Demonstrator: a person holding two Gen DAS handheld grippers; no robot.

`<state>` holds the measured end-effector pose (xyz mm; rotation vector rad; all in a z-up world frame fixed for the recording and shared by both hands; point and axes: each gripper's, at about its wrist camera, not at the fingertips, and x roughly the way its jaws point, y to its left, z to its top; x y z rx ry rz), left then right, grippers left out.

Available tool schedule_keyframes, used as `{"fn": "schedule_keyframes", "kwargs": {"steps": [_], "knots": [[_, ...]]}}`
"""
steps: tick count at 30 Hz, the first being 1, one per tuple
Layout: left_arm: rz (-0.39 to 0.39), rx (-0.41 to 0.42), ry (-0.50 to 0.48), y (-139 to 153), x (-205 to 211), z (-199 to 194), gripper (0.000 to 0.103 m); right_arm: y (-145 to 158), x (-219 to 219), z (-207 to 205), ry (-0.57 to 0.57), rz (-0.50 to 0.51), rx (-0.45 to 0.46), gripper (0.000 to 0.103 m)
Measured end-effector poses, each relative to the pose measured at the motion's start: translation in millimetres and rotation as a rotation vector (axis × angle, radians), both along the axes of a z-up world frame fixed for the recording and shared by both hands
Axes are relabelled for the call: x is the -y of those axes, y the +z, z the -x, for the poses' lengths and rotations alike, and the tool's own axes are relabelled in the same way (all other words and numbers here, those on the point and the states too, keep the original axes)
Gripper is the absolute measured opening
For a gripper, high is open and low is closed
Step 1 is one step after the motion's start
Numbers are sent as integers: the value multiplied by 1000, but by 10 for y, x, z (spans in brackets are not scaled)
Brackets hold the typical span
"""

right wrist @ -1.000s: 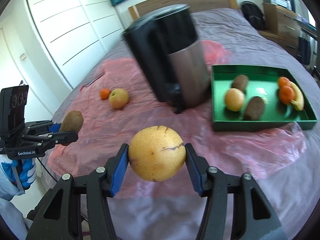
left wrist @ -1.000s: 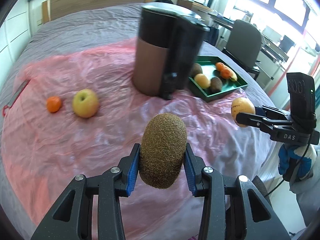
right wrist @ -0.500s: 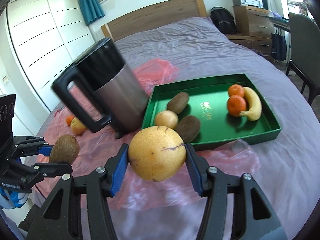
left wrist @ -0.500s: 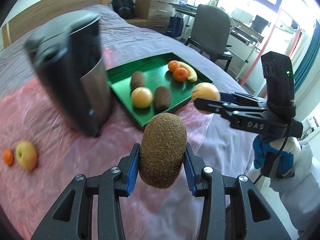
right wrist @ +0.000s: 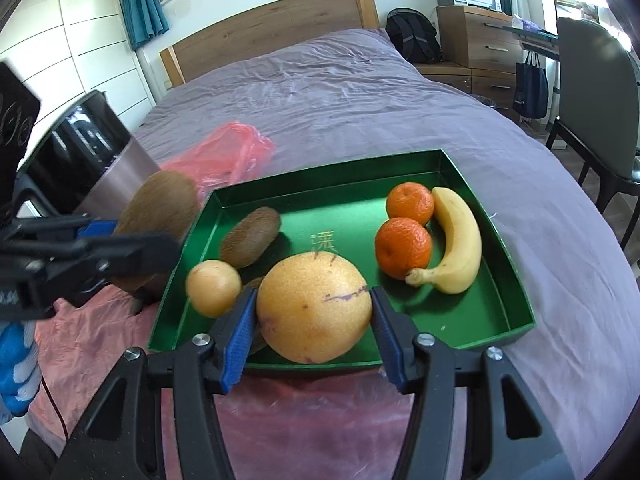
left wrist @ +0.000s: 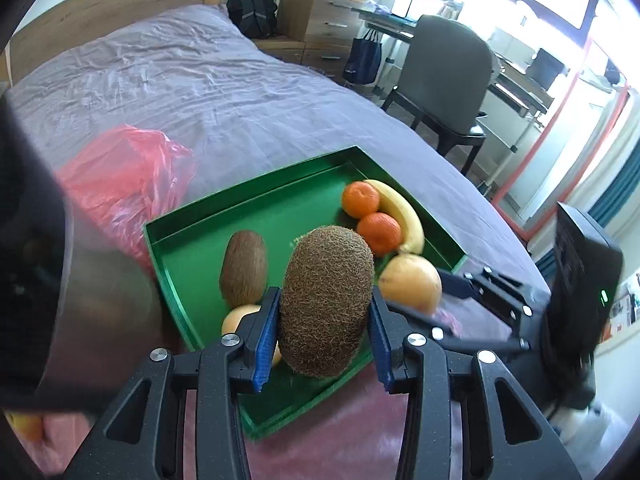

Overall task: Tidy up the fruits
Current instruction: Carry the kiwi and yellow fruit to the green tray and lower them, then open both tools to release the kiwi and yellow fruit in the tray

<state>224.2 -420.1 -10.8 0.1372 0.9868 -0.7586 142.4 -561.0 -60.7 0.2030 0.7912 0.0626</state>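
Left wrist view: your left gripper (left wrist: pixel 324 336) clamps a kiwi (left wrist: pixel 326 300) above the green tray (left wrist: pixel 256 196), with the kettle (left wrist: pixel 36 280) close at left. Right wrist view: your right gripper (right wrist: pixel 314 328) grips a yellow pear (right wrist: pixel 314 306) over the tray's near edge, which already holds two tangerines (right wrist: pixel 404 246), a banana (right wrist: pixel 458 236) and another kiwi (right wrist: pixel 250 236).

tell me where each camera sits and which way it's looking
Left wrist: on the left gripper, looking down its fingers past the held kiwi at the green tray.
Right wrist: on the right gripper, past the held pear; a gloved hand shows.
Shared: tray, banana, each other's gripper.
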Motion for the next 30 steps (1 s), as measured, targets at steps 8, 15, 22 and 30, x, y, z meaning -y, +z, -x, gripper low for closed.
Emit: {"fn": "schedule_keyframes", "kwargs": {"steps": [8,15,22,30], "knots": [[-65,-27,16,-408,426,-318,36,-255,71,-196,8,76,-53,94],[-106,-30,10,-614,560,-364,36,-396,91,-184,9,114,-85,94],[-166,-37,9,-803,592,-375,36,-396,44,-212,12,135,-98,95],[-171,-21,23,-697,564,-360,44,-375,13,-203,2,132,-116,96]]}}
